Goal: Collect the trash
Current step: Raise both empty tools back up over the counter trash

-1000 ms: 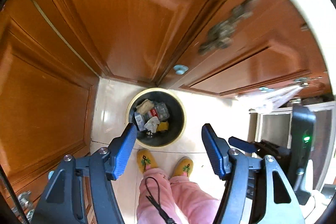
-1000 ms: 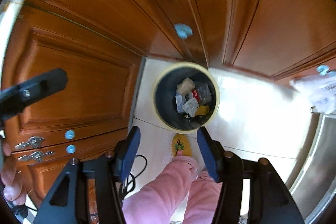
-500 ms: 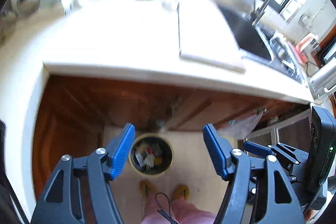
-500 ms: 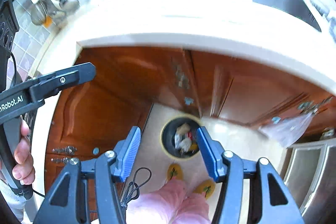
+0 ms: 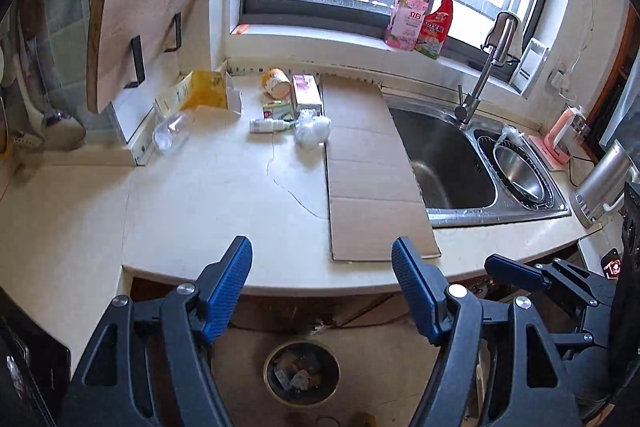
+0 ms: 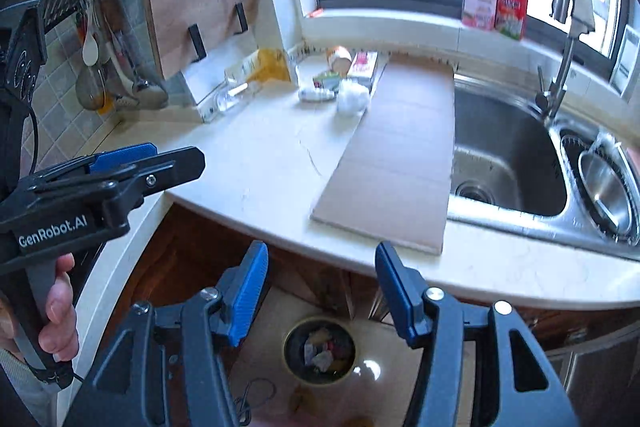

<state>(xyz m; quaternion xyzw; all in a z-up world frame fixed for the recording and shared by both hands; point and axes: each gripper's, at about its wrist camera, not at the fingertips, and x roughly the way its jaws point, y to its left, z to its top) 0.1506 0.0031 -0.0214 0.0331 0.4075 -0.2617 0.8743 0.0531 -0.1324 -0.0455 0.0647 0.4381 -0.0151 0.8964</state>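
Trash lies at the back of the cream counter [image 5: 224,195]: a yellow carton [image 5: 204,89], a clear plastic bottle [image 5: 170,131], an orange cup [image 5: 275,82], a pink box [image 5: 307,91], a small white bottle [image 5: 266,125] and a crumpled white wad [image 5: 312,131]. A flat cardboard sheet [image 5: 368,167] reaches the counter's front edge. On the floor below stands the round bin [image 5: 301,373], part full. My left gripper [image 5: 320,255] hangs over the counter edge, jaws opening, nothing between them. My right gripper [image 6: 322,259] is open and empty, above the bin [image 6: 319,349].
A steel sink [image 5: 444,163] with a faucet [image 5: 480,83] sits right of the cardboard, with a strainer bowl [image 5: 520,171] beside it. Spray bottles [image 5: 436,19] stand on the window sill. A cutting board [image 5: 140,19] leans at the back left. Wooden cabinets are under the counter.
Both grippers have risen from low over the bin to above counter height and tilted up. The counter, sink and window now fill the views. The left jaws stand a little wider.
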